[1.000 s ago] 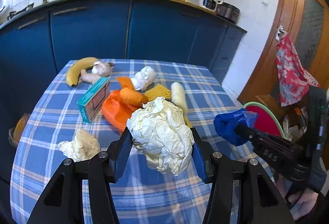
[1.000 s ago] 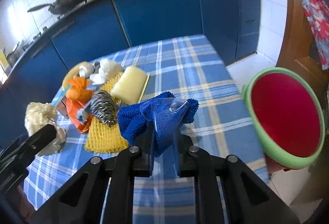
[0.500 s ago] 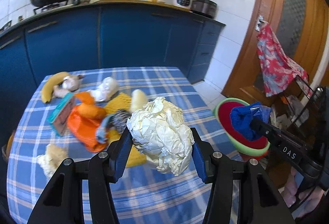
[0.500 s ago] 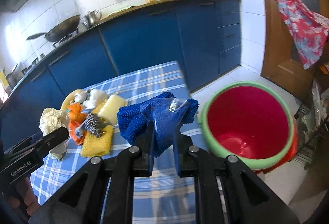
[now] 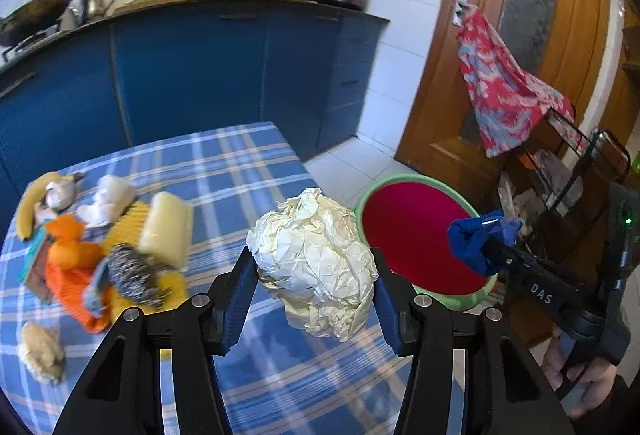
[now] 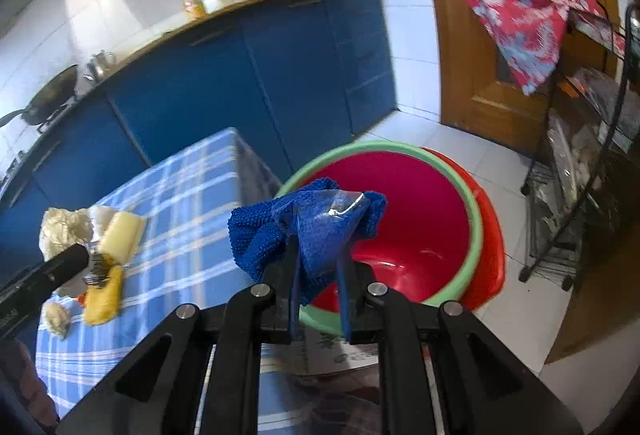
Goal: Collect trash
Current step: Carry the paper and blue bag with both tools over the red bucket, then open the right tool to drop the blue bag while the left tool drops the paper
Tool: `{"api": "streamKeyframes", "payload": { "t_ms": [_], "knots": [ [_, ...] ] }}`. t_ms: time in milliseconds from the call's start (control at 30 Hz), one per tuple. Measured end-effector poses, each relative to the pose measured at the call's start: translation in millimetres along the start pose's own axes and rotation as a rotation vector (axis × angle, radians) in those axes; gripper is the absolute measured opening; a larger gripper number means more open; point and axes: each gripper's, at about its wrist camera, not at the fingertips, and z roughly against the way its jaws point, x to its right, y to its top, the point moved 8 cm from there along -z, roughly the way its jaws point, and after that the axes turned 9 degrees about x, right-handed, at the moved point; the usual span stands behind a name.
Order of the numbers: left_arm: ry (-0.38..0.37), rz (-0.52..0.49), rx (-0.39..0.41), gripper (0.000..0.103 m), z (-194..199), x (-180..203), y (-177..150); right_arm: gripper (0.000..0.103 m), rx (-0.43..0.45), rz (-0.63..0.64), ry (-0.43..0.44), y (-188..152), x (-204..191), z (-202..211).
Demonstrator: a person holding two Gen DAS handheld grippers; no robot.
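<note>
My left gripper (image 5: 314,275) is shut on a big crumpled ball of cream paper (image 5: 316,259), held above the right edge of the checked table (image 5: 224,171). The right gripper (image 6: 318,259) is shut on a blue knitted cloth with a bit of clear plastic (image 6: 312,223); it hangs over the near rim of a red basin with a green rim (image 6: 424,219). In the left wrist view that basin (image 5: 412,235) stands just right of the table, and the right gripper (image 5: 490,249) with the blue cloth (image 5: 476,239) hovers over its right side.
On the table's left lie a banana (image 5: 30,201), an orange bag (image 5: 68,271), a steel scourer (image 5: 134,273), yellow sponges (image 5: 166,231) and small paper wads (image 5: 40,351). Blue cabinets (image 5: 192,75) stand behind. A wooden door (image 5: 500,35), a red patterned cloth (image 5: 500,87) and a wire rack (image 6: 580,175) are at the right.
Both grippers have swung right, away from the table's clutter and toward the red basin, each still holding its load. The basin has come fully into both views.
</note>
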Motion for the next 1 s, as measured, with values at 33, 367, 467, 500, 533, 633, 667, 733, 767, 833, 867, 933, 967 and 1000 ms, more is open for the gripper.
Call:
{"api": "streamKeyframes", "payload": {
  "t_ms": [33, 367, 467, 500, 533, 633, 667, 733, 767, 833, 867, 933, 967, 1000],
  "knots": [
    [-0.008, -0.007, -0.007, 0.056, -5.7, 5.8, 0.0, 0.018, -0.006, -0.005, -0.01, -1.4, 5.4, -2.9],
    [-0.058, -0.056, -0.069, 0.056, -53.8, 46.8, -5.4, 0.039, -0.044, -0.072, -0.061, -11.1, 54.2, -31.8],
    [-0.064, -0.069, -0.089, 0.056, -65.6, 55.1, -8.8, 0.044, -0.033, -0.082, -0.069, -8.6, 63.0, -33.1],
    [-0.071, -0.075, -0.095, 0.056, -70.1, 59.6, -9.9, 0.044, -0.028, -0.088, -0.07, -7.6, 66.2, -32.7],
    [-0.077, -0.08, -0.099, 0.056, -73.5, 63.7, -10.6, 0.044, -0.024, -0.092, -0.072, -6.9, 68.9, -32.3],
    [-0.099, -0.099, -0.115, 0.056, -86.1, 77.6, -13.6, 0.045, -0.009, -0.107, -0.079, -3.6, 76.0, -29.3],
    [-0.105, -0.102, -0.122, 0.056, -91.0, 81.3, -14.9, 0.045, -0.004, -0.115, -0.078, -2.7, 78.3, -27.5],
    [-0.116, -0.106, -0.138, 0.057, -101.3, 89.6, -18.6, 0.045, 0.005, -0.125, -0.078, -1.3, 82.1, -24.5],
    [-0.122, -0.111, -0.145, 0.057, -106.2, 93.6, -20.6, 0.045, 0.011, -0.13, -0.077, -0.4, 84.0, -23.1],
    [-0.136, -0.123, -0.158, 0.058, -114.6, 101.2, -24.8, 0.045, 0.02, -0.133, -0.079, 0.6, 87.4, -19.8],
    [-0.139, -0.127, -0.165, 0.059, -118.0, 104.1, -26.7, 0.045, 0.026, -0.134, -0.083, 1.4, 89.1, -17.7],
    [-0.137, -0.133, -0.183, 0.061, -123.8, 108.6, -30.7, 0.045, 0.035, -0.137, -0.086, 1.9, 91.9, -14.9],
    [-0.137, -0.133, -0.194, 0.062, -125.7, 110.2, -33.0, 0.046, 0.038, -0.139, -0.087, 2.2, 93.1, -13.4],
    [-0.138, -0.132, -0.2, 0.065, -127.0, 111.3, -34.4, 0.046, 0.04, -0.14, -0.087, 1.9, 93.7, -12.4]
  ]
}}
